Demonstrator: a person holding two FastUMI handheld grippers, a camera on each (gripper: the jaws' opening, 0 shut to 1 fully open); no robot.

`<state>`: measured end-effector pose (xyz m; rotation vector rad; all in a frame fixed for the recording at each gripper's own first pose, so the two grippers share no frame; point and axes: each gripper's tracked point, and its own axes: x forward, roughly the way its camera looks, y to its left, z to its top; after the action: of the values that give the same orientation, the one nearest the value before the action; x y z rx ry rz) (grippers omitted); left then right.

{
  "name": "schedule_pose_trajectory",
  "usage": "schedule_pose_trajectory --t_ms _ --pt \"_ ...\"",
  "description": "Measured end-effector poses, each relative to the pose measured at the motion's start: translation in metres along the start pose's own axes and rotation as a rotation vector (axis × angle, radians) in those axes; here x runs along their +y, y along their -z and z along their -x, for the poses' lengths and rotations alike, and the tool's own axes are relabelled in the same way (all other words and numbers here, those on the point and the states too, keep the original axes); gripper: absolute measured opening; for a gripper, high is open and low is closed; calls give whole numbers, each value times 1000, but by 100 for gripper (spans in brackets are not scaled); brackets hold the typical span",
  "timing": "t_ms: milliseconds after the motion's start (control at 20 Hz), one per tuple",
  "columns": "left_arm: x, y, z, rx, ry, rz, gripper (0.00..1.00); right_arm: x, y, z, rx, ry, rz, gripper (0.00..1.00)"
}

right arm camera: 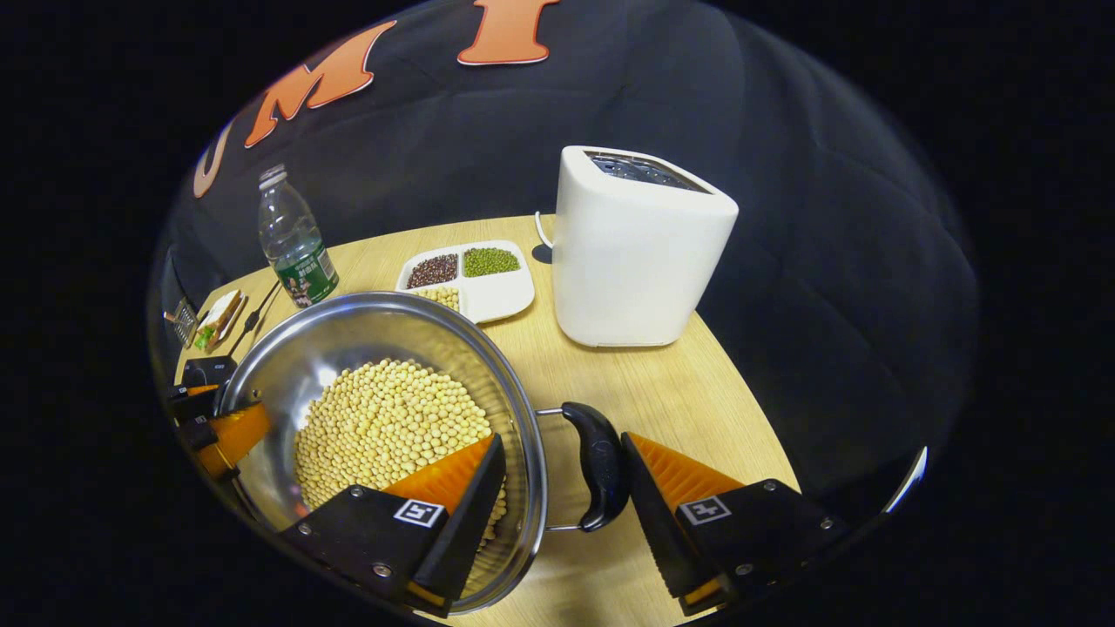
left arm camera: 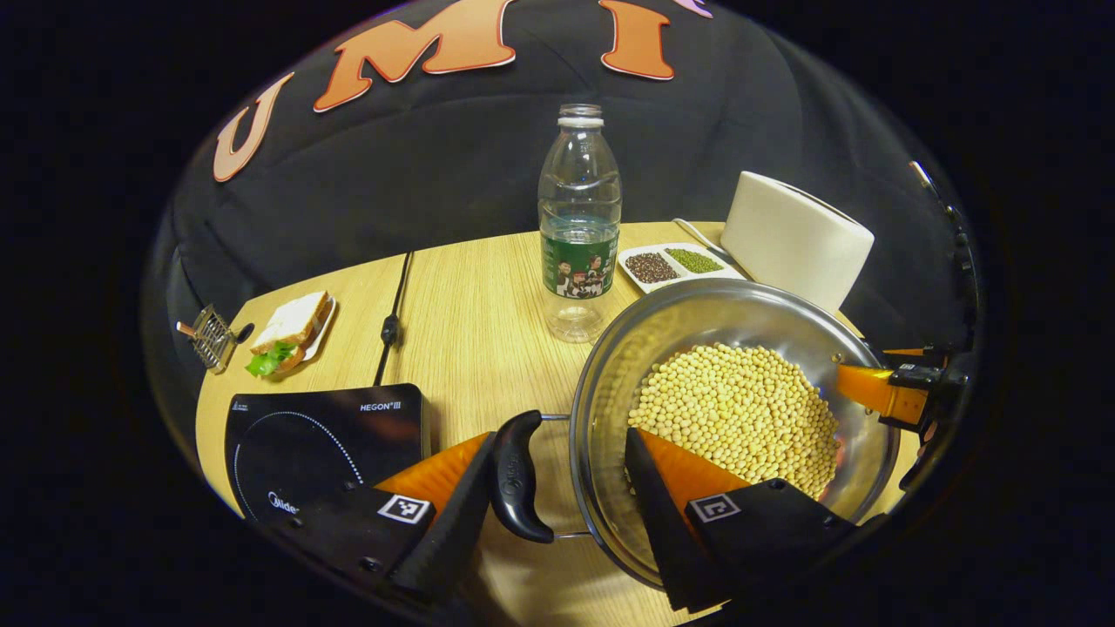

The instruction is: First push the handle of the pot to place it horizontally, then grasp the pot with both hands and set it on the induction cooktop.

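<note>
the cooktop (left arm camera: 327,448) is a flat black glass slab with rounded corners, a dotted white ring on its face, "hegon iii" printed at one corner and "midea" near the front edge. a black cord (left arm camera: 392,318) runs from it across the pale wood-grain table (left arm camera: 488,305). the bottle (left arm camera: 579,222) is clear ribbed plastic, nearly empty, with a green wrap whose text is too small to read.

the pot (left arm camera: 688,318) is polished steel, round and wide, its wall mirror-bright, heaped with smooth yellow soybeans (left arm camera: 740,414). each side has a curved black plastic handle on a thin wire loop; both lie horizontal. the pot sits just right of the cooktop, in front of the bottle and the white divided tray (right arm camera: 496,296) of dark, green and pale beans. a glossy white toaster (right arm camera: 636,248) with rounded corners stands behind to the right. a sandwich (left arm camera: 292,331) with lettuce lies on a small plate at the far left, beside a little metal grater (left arm camera: 212,338).

the left gripper (left arm camera: 557,492) is spread wide, straddling the near handle (left arm camera: 518,475) and rim: one finger outside the handle, the other inside over the beans, not clamped. the right gripper (right arm camera: 562,492) straddles the opposite handle (right arm camera: 597,466) the same way, wide apart, gripping nothing.
</note>
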<state>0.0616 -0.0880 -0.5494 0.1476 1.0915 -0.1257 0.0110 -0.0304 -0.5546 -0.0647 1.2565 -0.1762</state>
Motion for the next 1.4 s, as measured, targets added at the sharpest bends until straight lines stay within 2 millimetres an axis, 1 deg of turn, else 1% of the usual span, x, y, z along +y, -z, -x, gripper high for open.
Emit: schedule_pose_trajectory --t_ms 50,100,150,250,350,450,500,550,600,650,700,750,800,850,900,950,1000,1050,1100,1200,1350,1400 --pt "2 1 -1 -4 -13 -4 93 -2 -1 -3 -2 12 10 83" --pt "3 2 -5 -6 -20 -7 91 -4 -1 -4 -6 23 19 83" --pt "4 5 -8 3 -22 -3 89 -1 -2 -6 -11 13 17 82" --pt "3 14 -17 31 -13 23 88 0 1 -7 -11 15 32 79" --pt "2 19 -21 43 -18 37 87 1 2 -7 -16 13 37 79" --pt "4 16 -24 33 -34 36 85 2 1 -6 -13 12 29 78" --pt "5 14 -24 27 -40 34 87 3 1 -6 -16 13 32 77" --pt "5 13 -24 19 -44 38 87 3 1 -4 -23 16 41 76" --pt "6 12 -24 14 -47 38 86 2 0 -3 -34 18 48 75" --pt "6 11 -24 4 -49 43 82 3 0 -1 -37 20 42 74" --pt "7 9 -26 -2 -52 47 83 4 -1 0 -41 22 32 72" --pt "6 7 -24 -10 -56 51 82 5 -2 0 -41 22 28 71" --pt "6 7 -25 -16 -62 50 83 5 1 0 -42 19 24 70" --pt "7 5 -25 -26 -66 45 81 5 1 1 -44 15 19 69" --pt "8 2 -24 -33 -71 43 81 5 3 2 -42 8 14 67" --pt "9 -1 -23 -44 -76 42 81 5 4 4 -44 3 7 63" --pt "11 -4 -19 -55 -80 39 81 5 2 6 -50 2 6 66" --pt "13 -8 -15 -70 -81 36 79 2 0 8 -65 3 8 66" --pt "14 -12 -11 -83 -81 35 81 1 -6 10 -86 4 4 66" --pt "18 -22 4 -113 -83 36 81 -1 -9 19 -106 2 -6 65" --pt "30 -35 25 -148 -86 36 81 2 -17 29 -149 -1 1 65" --pt "35 -40 32 -156 -88 37 78 2 -19 29 -159 -5 4 60"
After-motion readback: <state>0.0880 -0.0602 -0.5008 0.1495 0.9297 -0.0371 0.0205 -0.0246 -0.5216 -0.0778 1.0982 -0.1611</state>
